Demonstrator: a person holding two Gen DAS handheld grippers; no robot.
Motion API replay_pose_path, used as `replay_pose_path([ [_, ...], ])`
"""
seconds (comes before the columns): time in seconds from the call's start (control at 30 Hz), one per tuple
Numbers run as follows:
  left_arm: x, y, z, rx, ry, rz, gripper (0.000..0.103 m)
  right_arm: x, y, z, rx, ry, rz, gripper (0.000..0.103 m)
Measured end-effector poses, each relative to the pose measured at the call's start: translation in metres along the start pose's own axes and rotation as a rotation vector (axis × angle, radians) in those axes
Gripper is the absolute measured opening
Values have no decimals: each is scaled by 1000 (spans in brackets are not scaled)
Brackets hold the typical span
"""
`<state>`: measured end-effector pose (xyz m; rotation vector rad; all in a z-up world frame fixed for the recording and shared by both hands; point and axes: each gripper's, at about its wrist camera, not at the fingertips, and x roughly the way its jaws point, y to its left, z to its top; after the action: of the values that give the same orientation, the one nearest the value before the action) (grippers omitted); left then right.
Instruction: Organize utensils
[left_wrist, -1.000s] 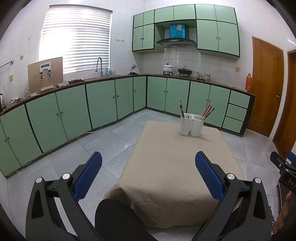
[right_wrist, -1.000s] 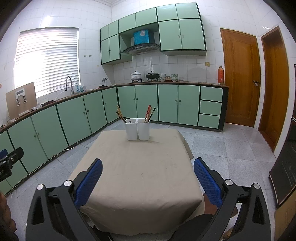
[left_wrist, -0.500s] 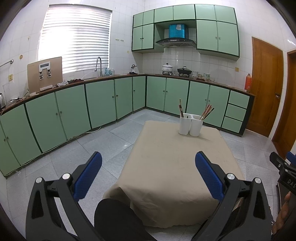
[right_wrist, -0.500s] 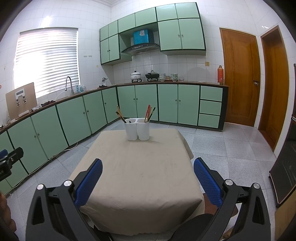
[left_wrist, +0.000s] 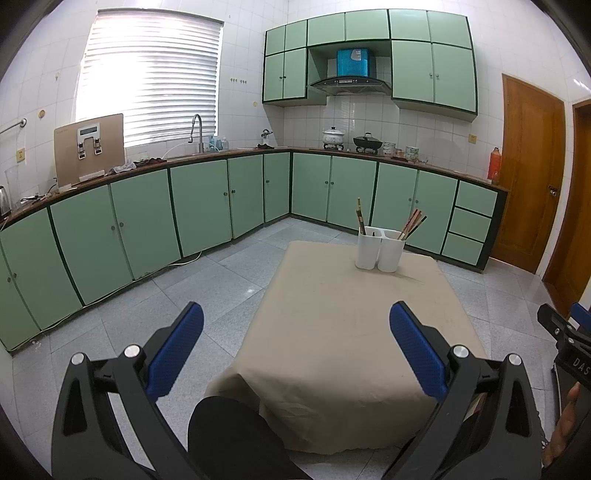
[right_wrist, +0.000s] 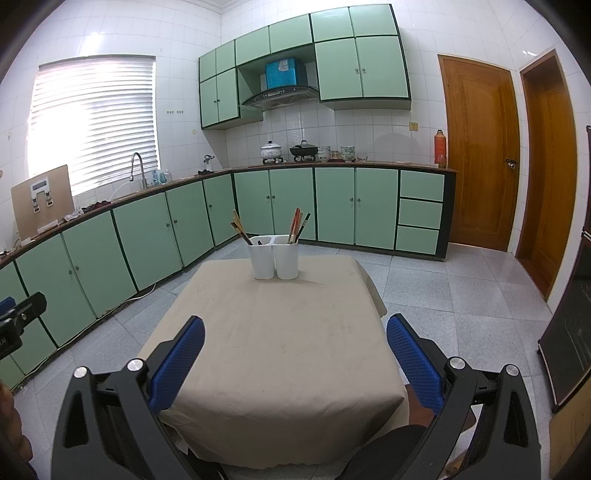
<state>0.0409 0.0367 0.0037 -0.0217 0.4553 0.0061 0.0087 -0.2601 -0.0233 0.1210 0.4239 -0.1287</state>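
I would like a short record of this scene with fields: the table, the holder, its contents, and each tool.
table: covered with beige cloth
holder: white two-compartment utensil holder, upright at far end of table
contents: chopsticks in both compartments
left tool: open, empty, short of the holder
right tool: open, empty, above near table edge

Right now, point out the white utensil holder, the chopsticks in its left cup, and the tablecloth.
white utensil holder (right_wrist: 275, 262), right wrist view, front wall between its two cups.
chopsticks in the left cup (right_wrist: 239, 229), right wrist view, mid-shaft above the rim.
tablecloth (right_wrist: 280, 339), right wrist view, bare middle of the top.
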Motion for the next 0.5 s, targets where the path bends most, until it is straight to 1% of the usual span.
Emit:
replay_pose_path([
  [0.5,-2,-1,3,0,1,-5,98,2,1,-1,3,3,0,97],
])
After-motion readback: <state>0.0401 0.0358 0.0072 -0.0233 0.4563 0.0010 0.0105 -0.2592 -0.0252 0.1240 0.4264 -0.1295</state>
